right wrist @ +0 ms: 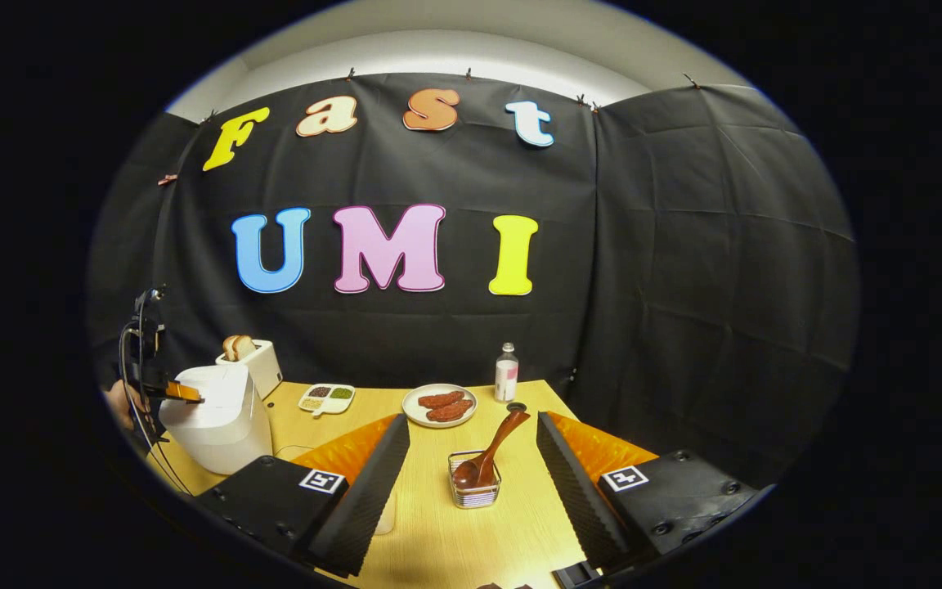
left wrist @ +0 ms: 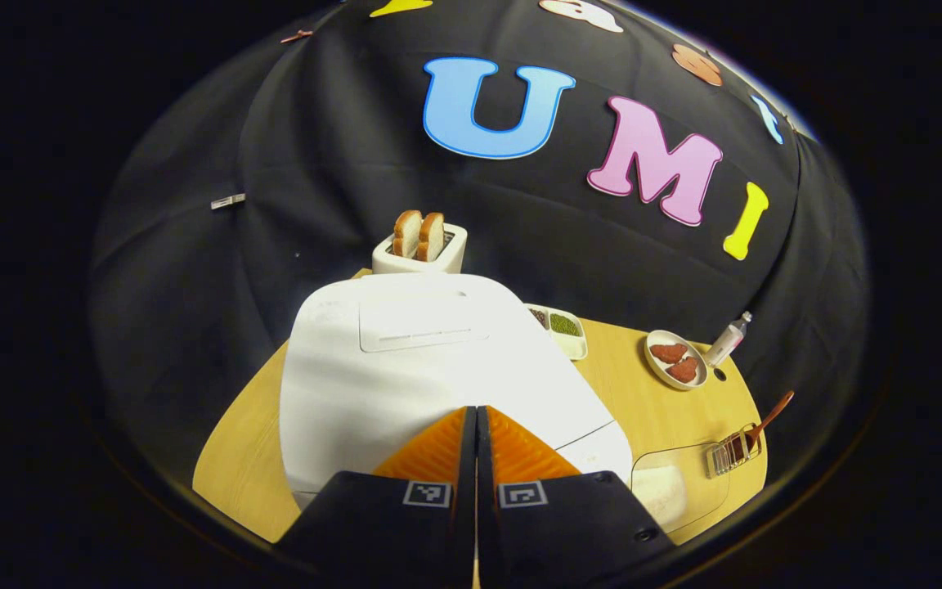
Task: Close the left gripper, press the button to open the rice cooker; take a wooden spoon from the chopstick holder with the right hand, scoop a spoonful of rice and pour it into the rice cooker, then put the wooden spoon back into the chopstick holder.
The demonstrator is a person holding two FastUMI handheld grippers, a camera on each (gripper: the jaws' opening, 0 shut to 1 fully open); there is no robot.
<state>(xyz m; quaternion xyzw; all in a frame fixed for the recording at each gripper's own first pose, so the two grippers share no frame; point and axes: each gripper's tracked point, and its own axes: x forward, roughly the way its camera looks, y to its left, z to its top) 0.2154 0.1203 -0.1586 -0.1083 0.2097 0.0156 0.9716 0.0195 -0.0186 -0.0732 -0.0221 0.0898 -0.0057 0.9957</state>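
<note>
The white rice cooker stands with its lid down, right under my left gripper, whose fingers are pressed together with nothing between them. In the right gripper view the left gripper hovers at the top front edge of the rice cooker. The wooden spoon leans in the wire chopstick holder, bowl down and handle up to the right. My right gripper is open, fingers spread to either side of the holder without touching it. A clear container of rice sits beside the spoon.
On the wooden table, a toaster with bread stands behind the cooker. A divided dish, a plate of red meat and a small bottle line the back. A hand holds the left gripper.
</note>
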